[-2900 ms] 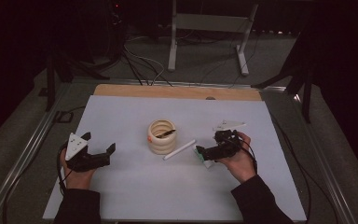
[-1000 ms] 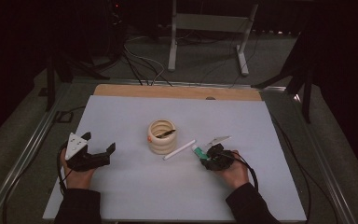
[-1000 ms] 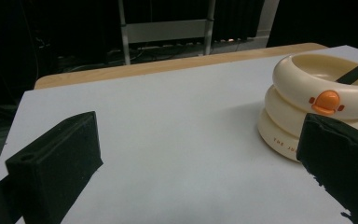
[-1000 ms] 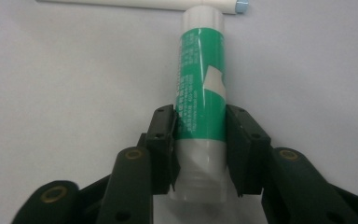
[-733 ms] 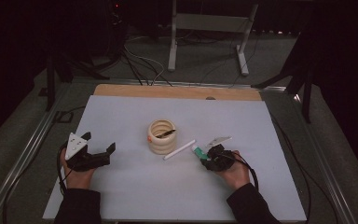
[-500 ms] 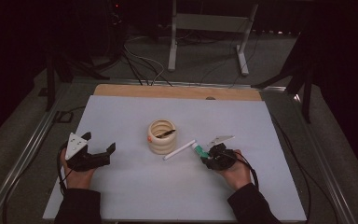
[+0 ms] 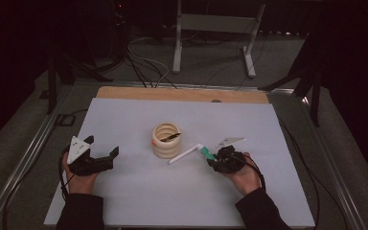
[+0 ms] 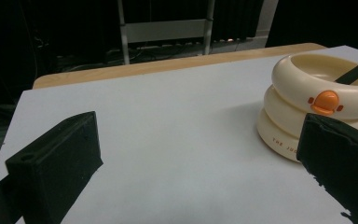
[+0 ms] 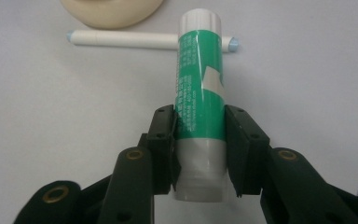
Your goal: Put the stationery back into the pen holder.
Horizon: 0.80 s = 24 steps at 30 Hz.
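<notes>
Right gripper (image 9: 199, 154) pinching my glue stick (image 9: 199, 88).
Smooth green-and-white cylinder (white cap); left gripper (image 8: 200, 163) spread by ribbed cream holder (image 8: 314, 100).

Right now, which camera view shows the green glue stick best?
The right gripper view: the green glue stick is close and sharp, clamped between the right gripper jaws, its cap over the white pen. In the high view it is a small green spot at that gripper.
</notes>
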### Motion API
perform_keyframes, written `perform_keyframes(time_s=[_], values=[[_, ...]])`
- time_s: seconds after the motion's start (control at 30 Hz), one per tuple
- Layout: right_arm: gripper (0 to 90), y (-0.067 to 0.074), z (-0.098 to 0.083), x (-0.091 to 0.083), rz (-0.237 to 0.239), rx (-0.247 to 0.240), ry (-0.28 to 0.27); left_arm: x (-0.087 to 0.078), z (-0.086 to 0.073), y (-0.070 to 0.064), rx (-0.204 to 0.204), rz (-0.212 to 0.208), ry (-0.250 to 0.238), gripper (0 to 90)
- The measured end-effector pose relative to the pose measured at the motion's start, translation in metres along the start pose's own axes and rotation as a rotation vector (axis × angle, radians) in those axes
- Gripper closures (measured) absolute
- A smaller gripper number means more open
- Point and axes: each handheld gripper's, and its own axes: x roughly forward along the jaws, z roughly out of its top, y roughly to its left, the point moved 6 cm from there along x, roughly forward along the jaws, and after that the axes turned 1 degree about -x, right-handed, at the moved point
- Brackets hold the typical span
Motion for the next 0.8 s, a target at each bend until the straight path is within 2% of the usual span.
perform_keyframes(time_s=[0.4,0.8], values=[[65.9,0.001,0.012,-0.012,0.01,-0.005,-0.03,0.0,0.0,0.0,0.002,0.0,0.002,0.1],[65.9,0.002,0.035,-0.026,0.019,-0.031,-0.06,0.001,-0.001,0.0,0.003,0.002,0.006,0.1]])
